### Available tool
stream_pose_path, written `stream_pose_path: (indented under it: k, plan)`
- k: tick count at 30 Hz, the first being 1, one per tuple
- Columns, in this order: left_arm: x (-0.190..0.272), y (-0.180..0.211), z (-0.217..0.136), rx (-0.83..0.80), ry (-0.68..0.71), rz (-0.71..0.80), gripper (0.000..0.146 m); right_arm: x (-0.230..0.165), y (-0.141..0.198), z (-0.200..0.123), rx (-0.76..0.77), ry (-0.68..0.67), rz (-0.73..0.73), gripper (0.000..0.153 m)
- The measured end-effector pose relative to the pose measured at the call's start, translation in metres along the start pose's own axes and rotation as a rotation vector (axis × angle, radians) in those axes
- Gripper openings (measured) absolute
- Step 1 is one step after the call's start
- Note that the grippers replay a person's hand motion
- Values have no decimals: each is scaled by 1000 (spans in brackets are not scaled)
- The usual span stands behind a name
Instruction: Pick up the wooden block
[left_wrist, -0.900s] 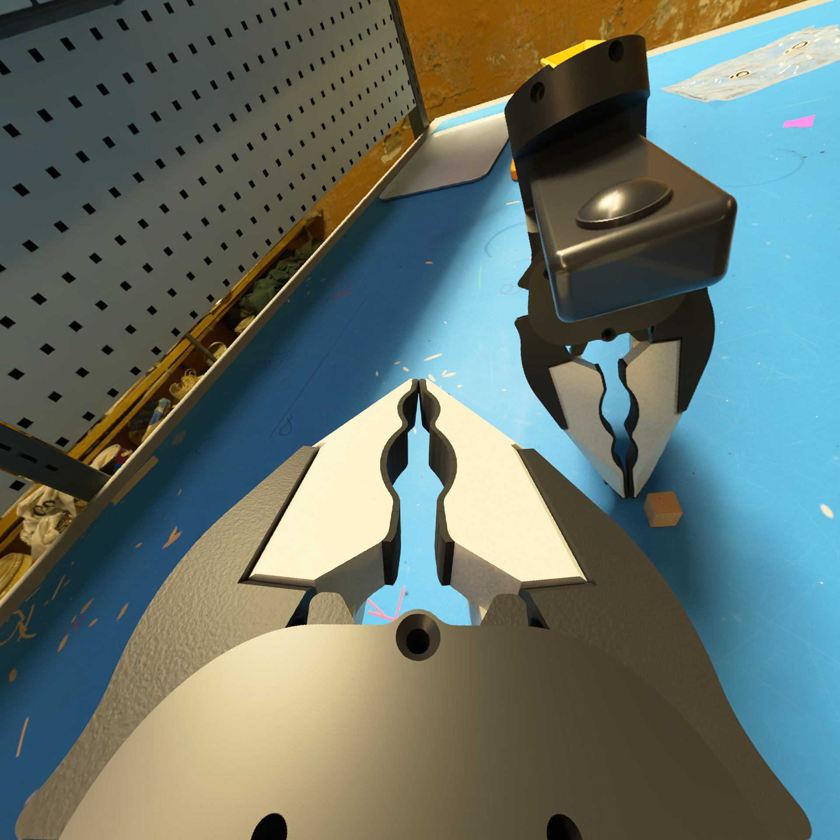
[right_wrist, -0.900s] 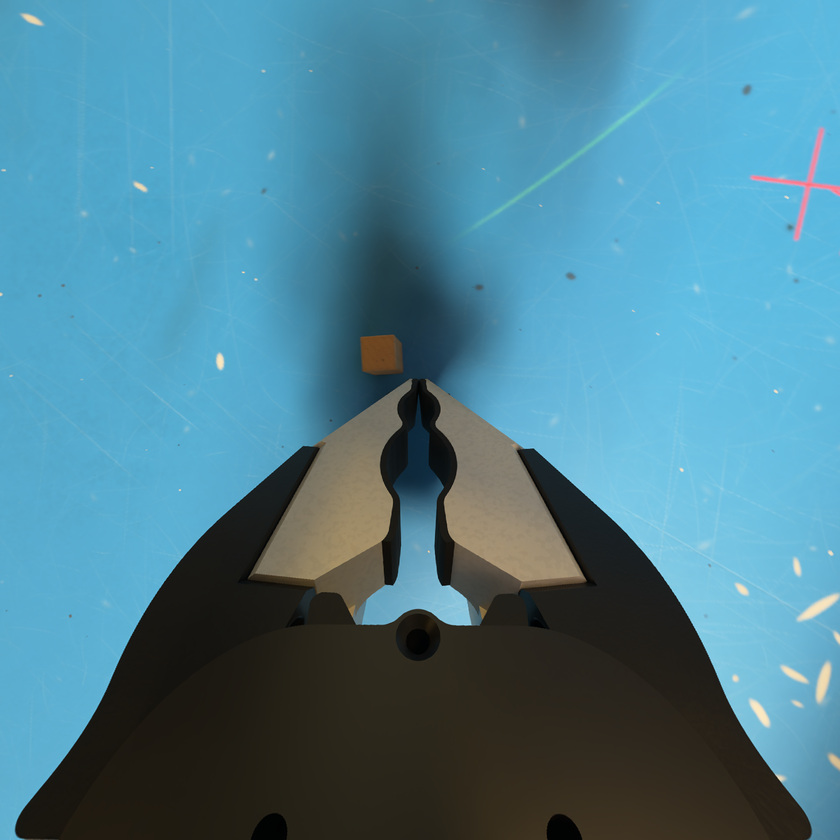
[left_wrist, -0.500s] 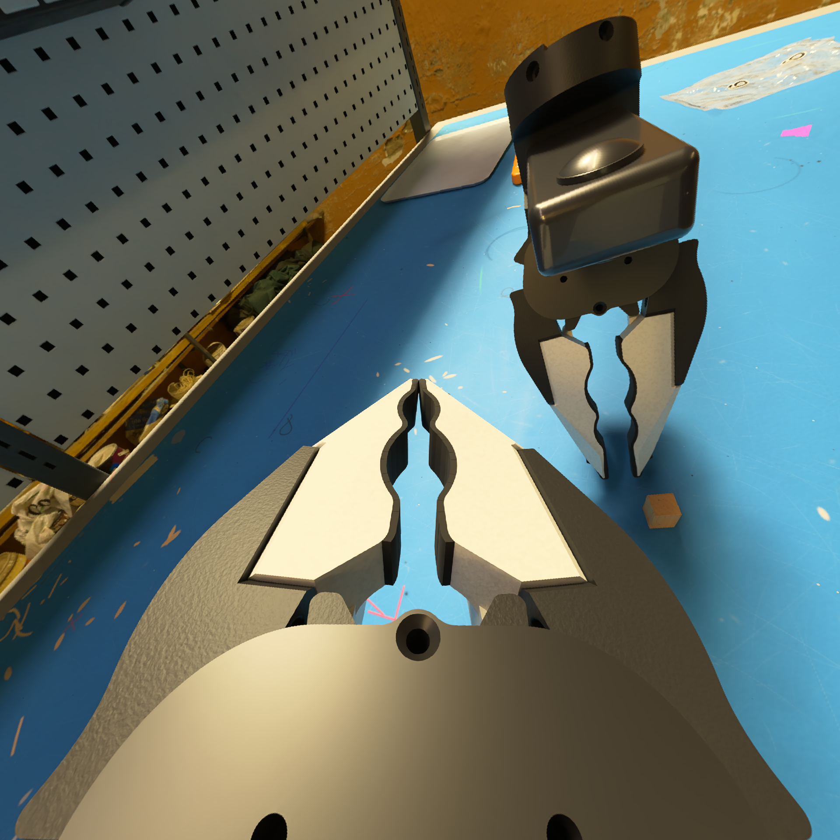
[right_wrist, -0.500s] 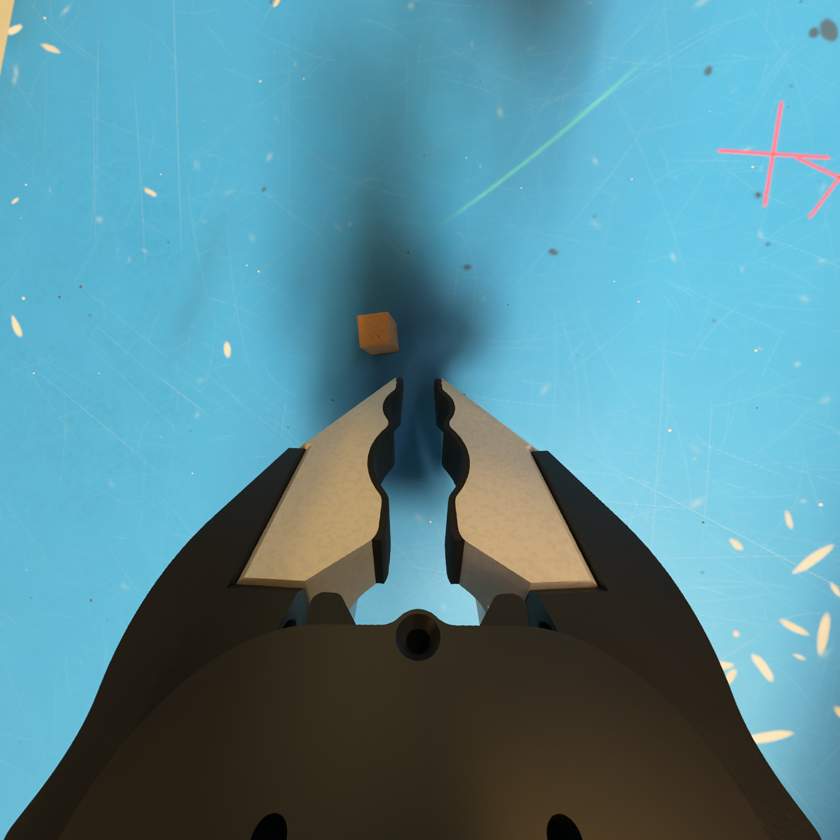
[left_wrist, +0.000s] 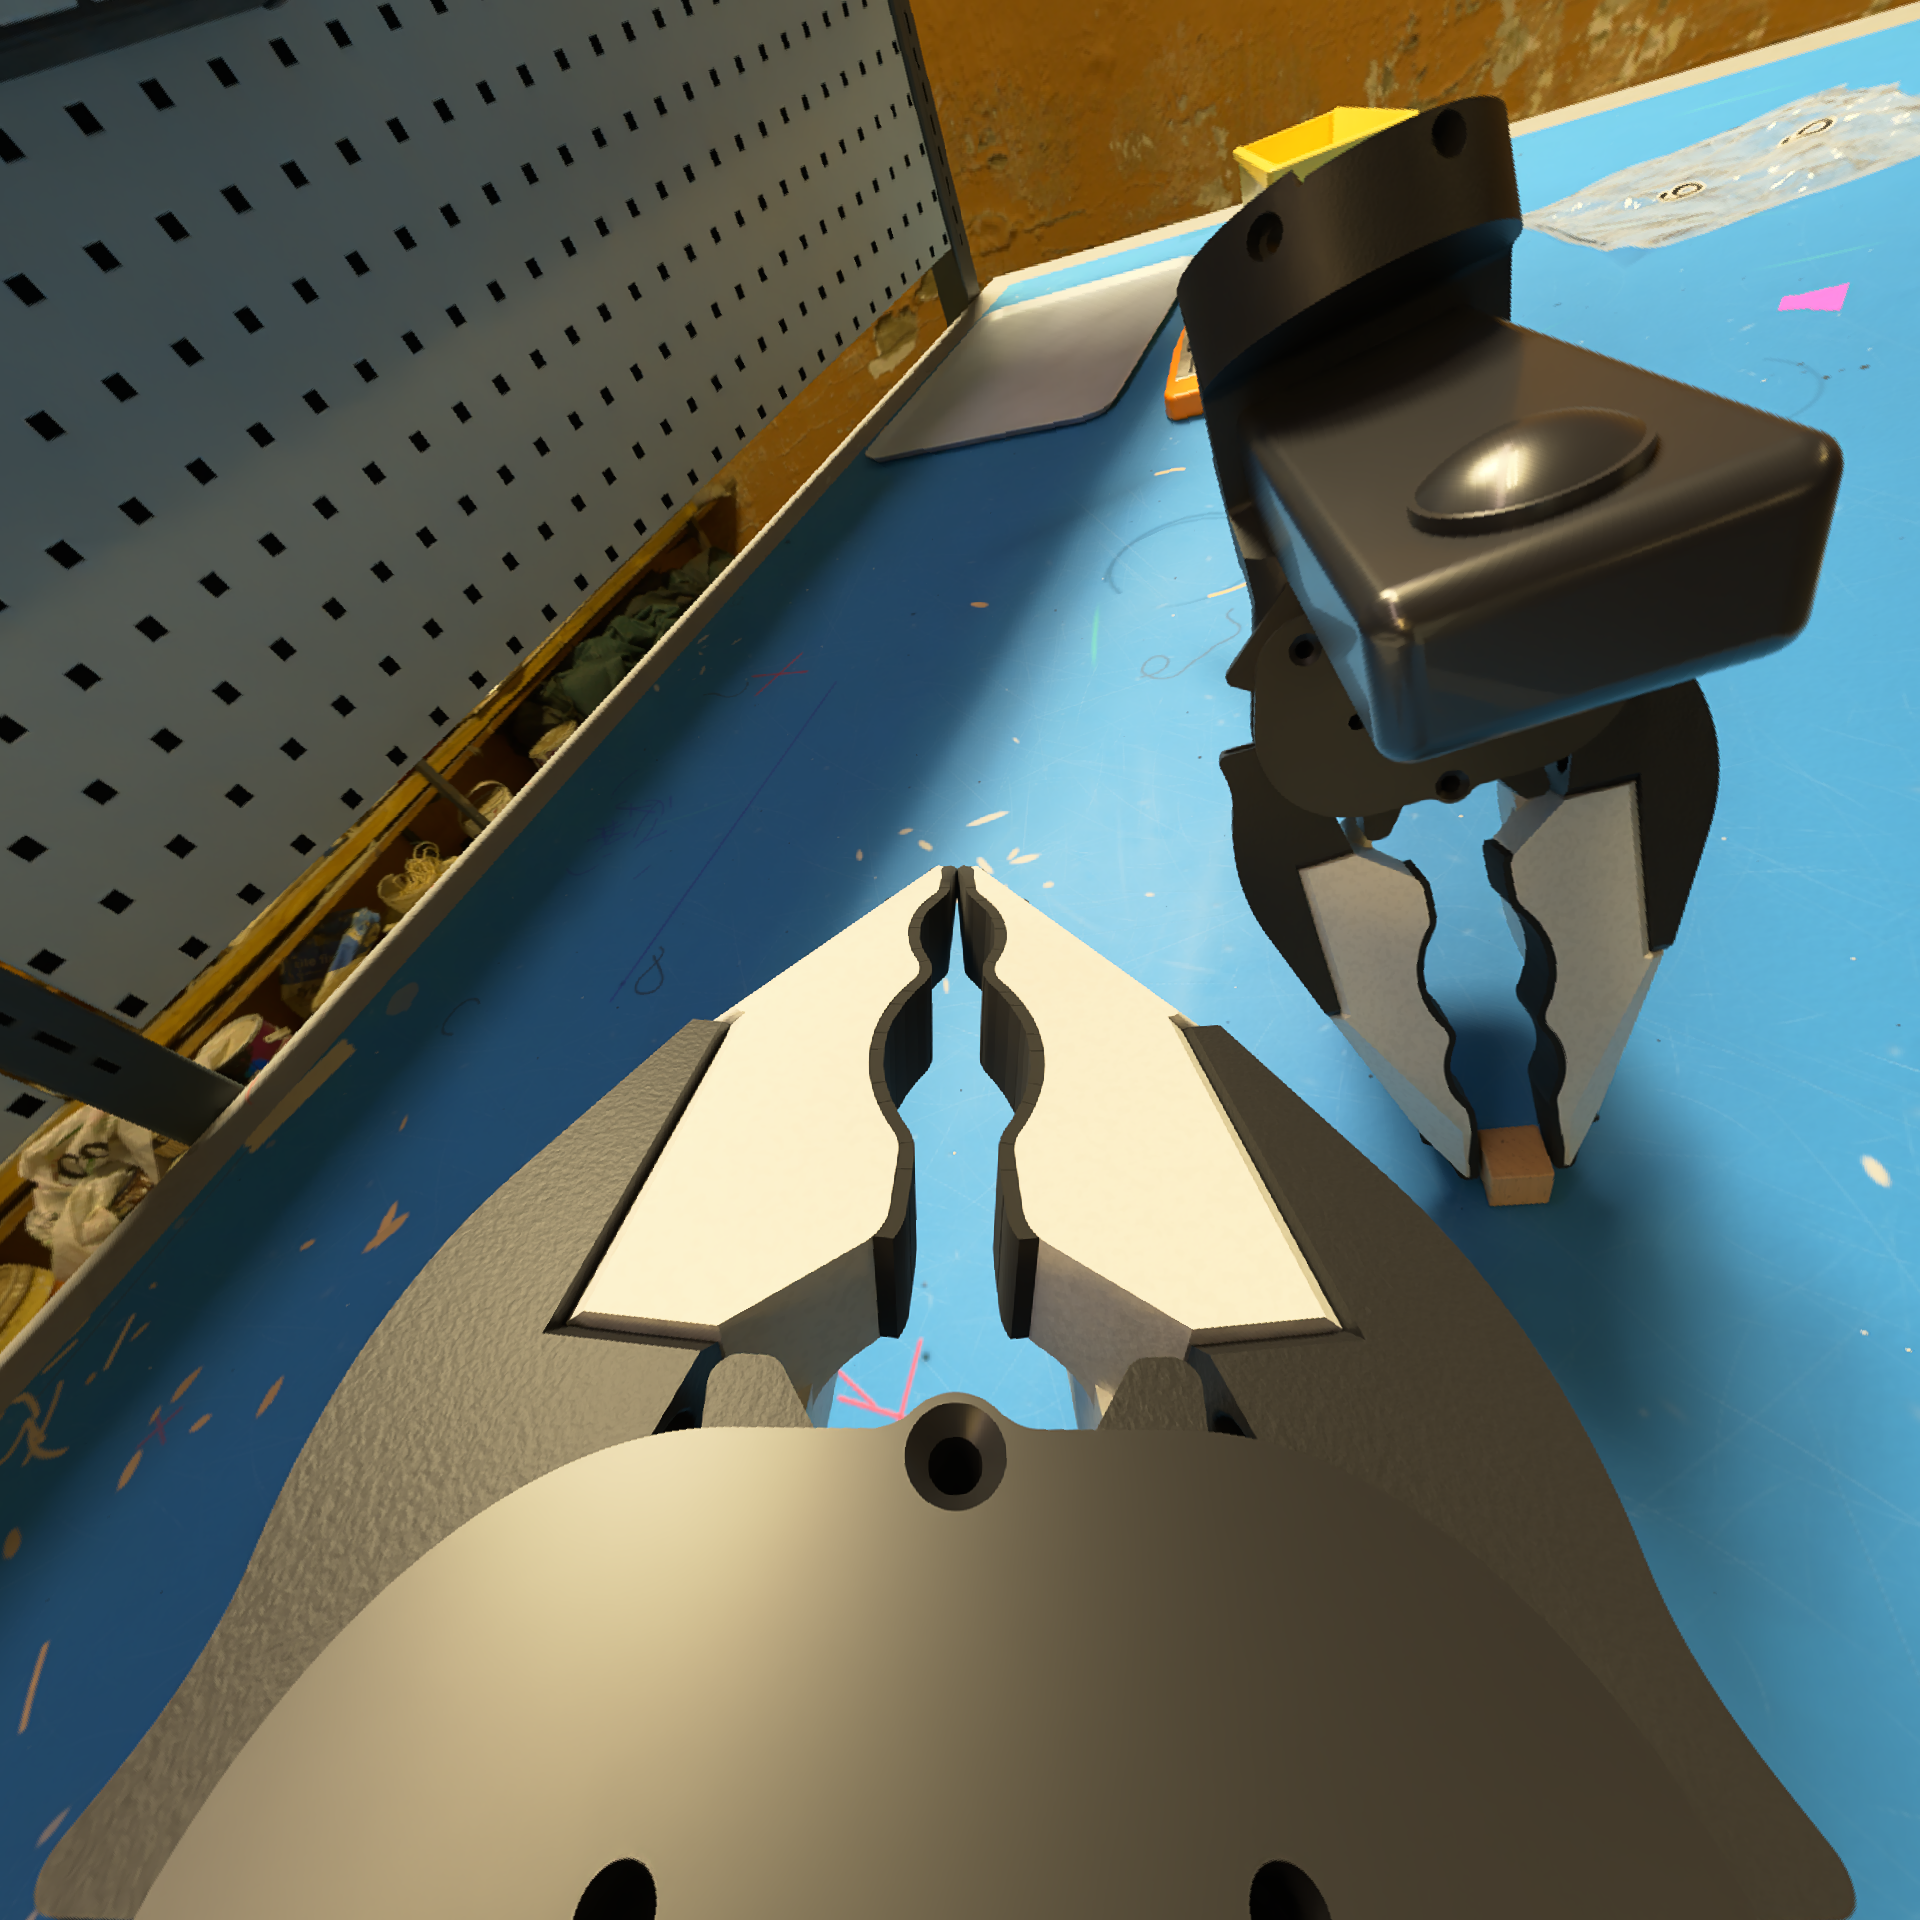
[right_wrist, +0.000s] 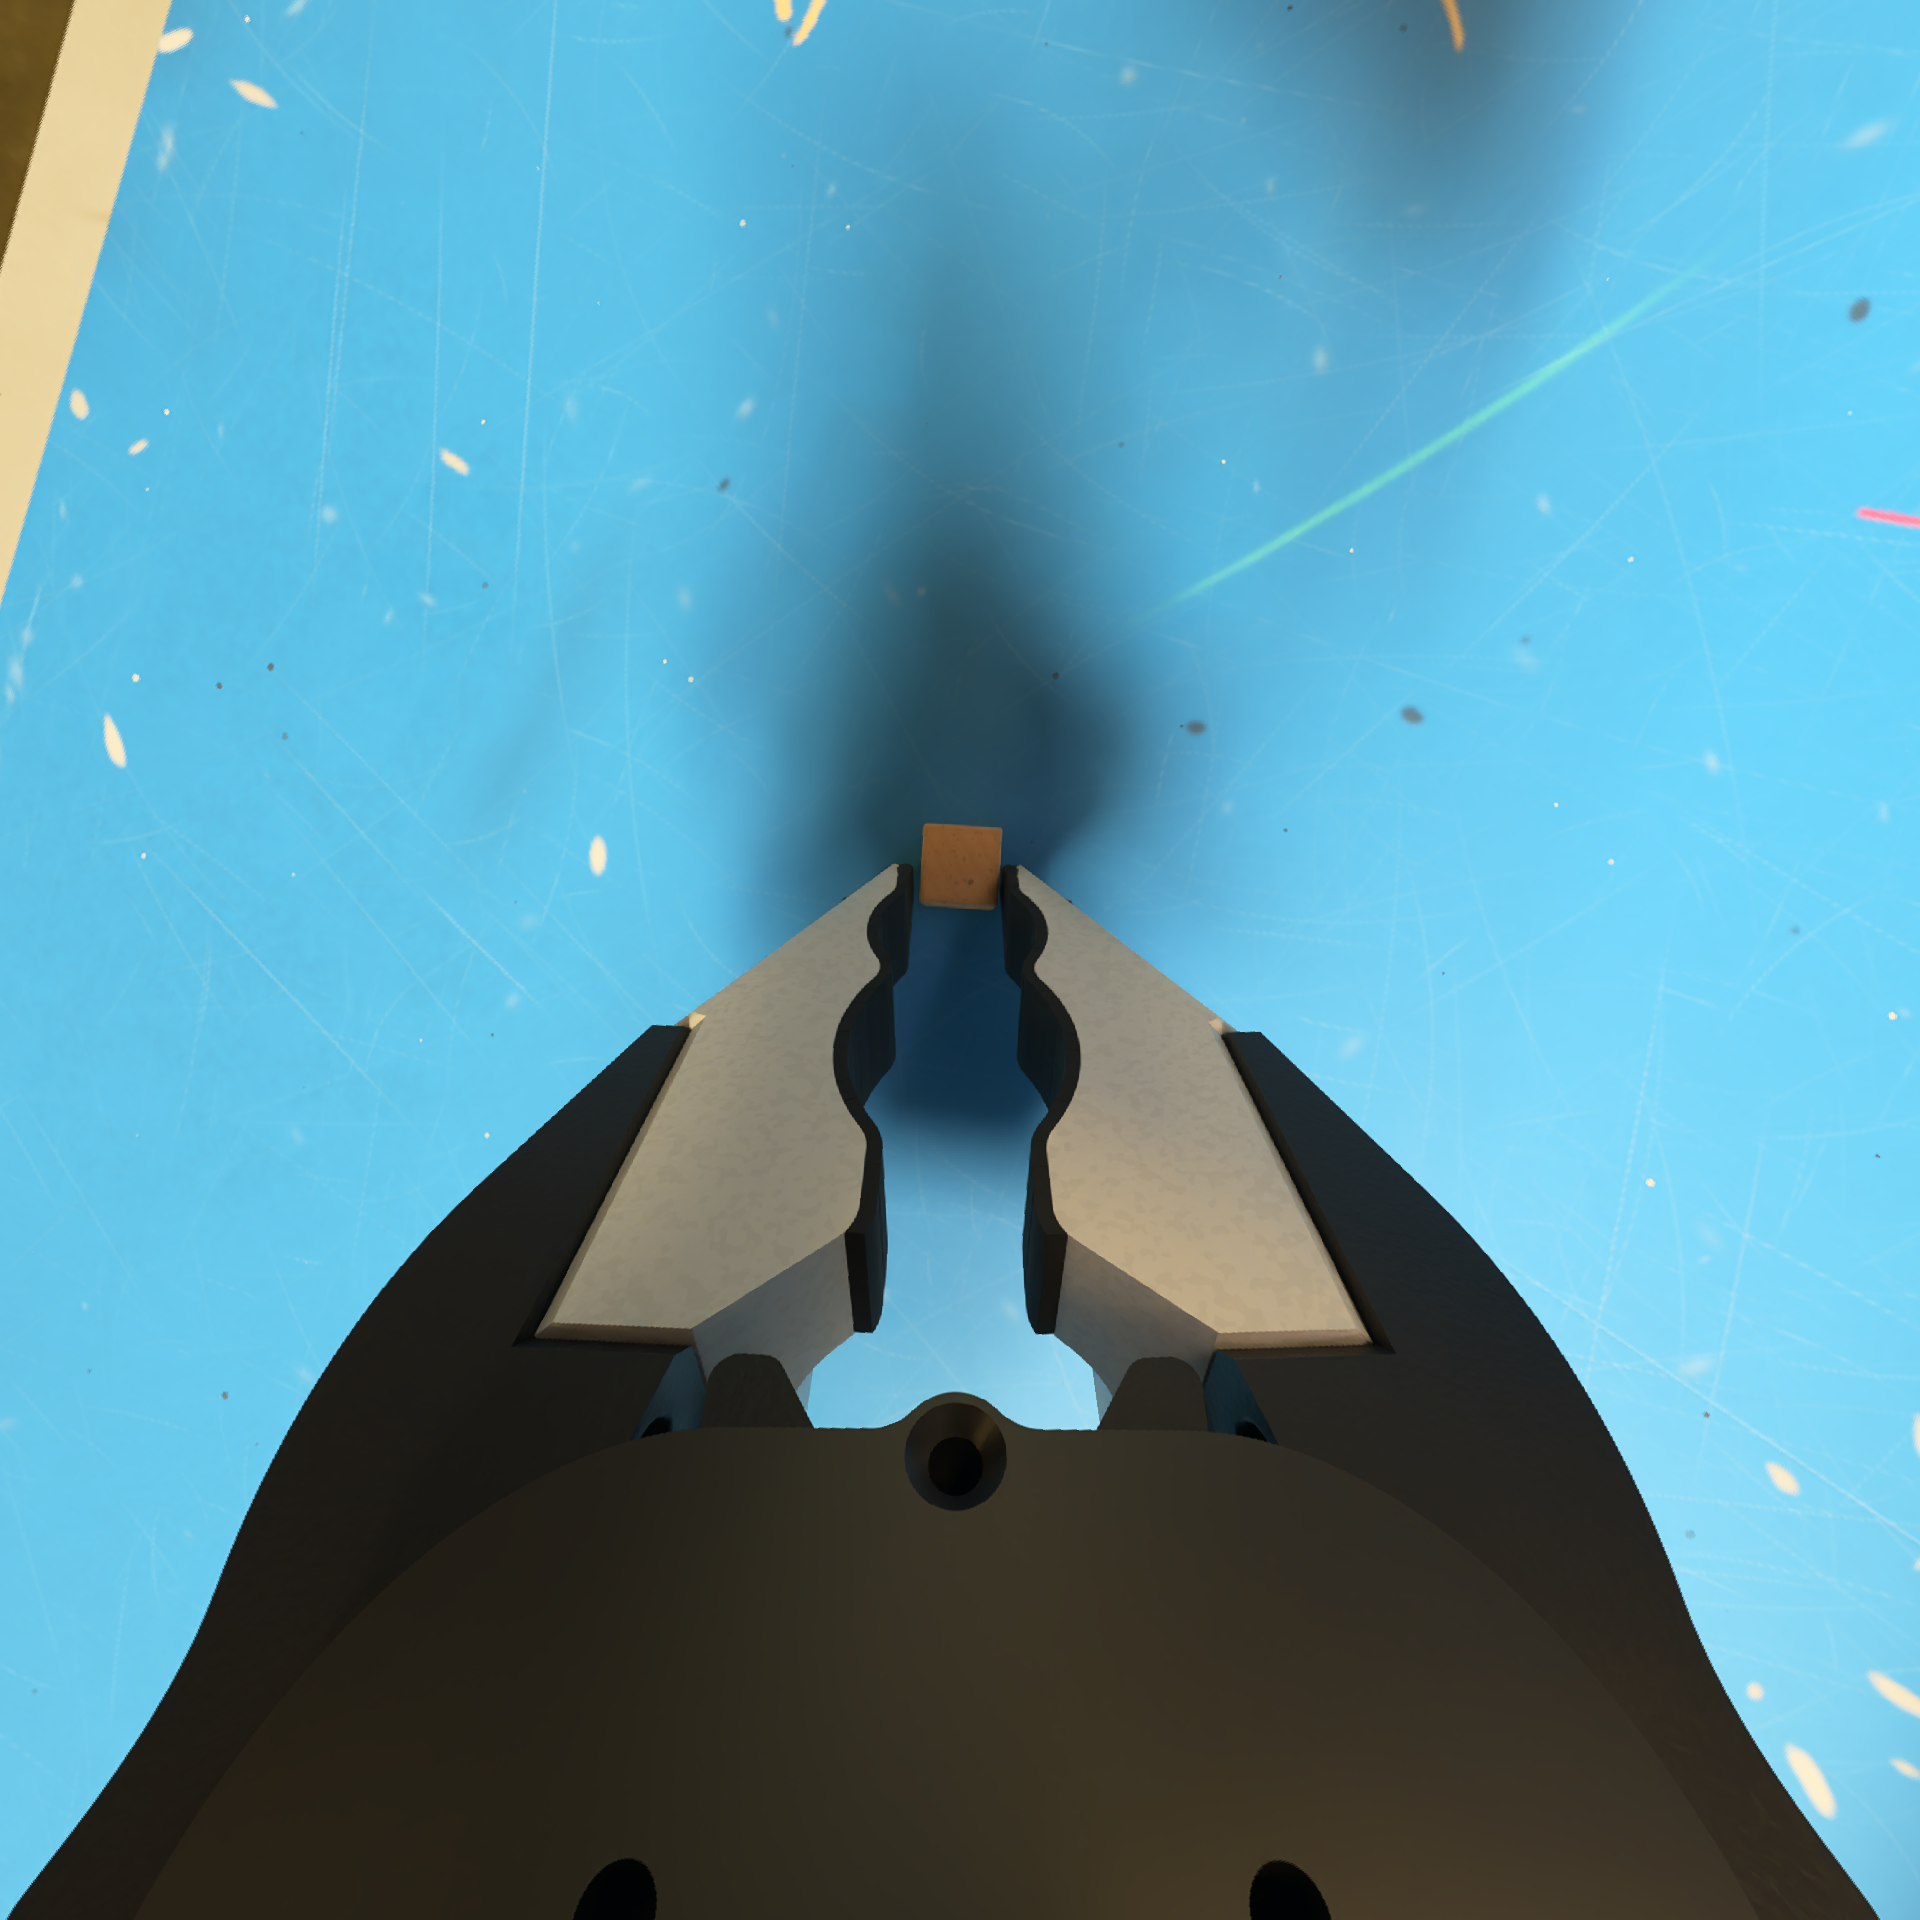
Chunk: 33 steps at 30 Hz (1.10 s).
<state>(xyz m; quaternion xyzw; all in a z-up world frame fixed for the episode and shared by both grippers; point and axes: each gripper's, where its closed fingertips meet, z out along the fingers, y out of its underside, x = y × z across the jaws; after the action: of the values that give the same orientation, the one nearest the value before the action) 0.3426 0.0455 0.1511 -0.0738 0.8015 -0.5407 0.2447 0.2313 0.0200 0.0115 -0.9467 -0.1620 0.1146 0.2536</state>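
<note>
**Two fingertips bracket the block; the lift is not yet made**

Two pale fingers of the right gripper (right_wrist: 958, 878) stand narrowly apart with the wooden block (right_wrist: 961, 865) at their very tips. Both tips look to be against the cube's side faces, though I cannot tell whether they press it firmly. The left wrist view shows the same gripper (left_wrist: 1512, 1148) pointing almost straight down, the block (left_wrist: 1517, 1169) sitting on the blue table (left_wrist: 727, 831) between the tips. I judge this steep, tip-only hold suits so small a cube: only the ends reach it without the wider body fouling the surface.

The left gripper (left_wrist: 956, 878) hangs idle, its fingers closed on nothing, aimed toward 12 o'clock; the right one stands at its 2 o'clock. A grey pegboard (left_wrist: 416, 364) rises at 10 o'clock.

Half a second earlier the right gripper's tips were short of the block, which lay off toward 11 o'clock of them. Now they have closed in around it. The left gripper has not changed.
</note>
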Motion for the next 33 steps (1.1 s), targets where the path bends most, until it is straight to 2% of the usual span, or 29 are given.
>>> stream_pose_path:
  k: [9,18,24,29,33]
  plan:
    - [-1,2,0,-6,0,-3,0,9,-1,-2,26,29,15,14]
    - [-1,8,3,-26,22,-43,0,35,-14,-40,150,251,-30,14]
    - [10,17,7,-93,100,-86,6,55,-15,-64,203,398,-19,14]
    - [28,32,14,-177,235,-206,20,66,-19,-88,277,516,-27,14]
    - [38,37,16,-197,310,-270,22,72,-18,-98,278,585,-36,14]
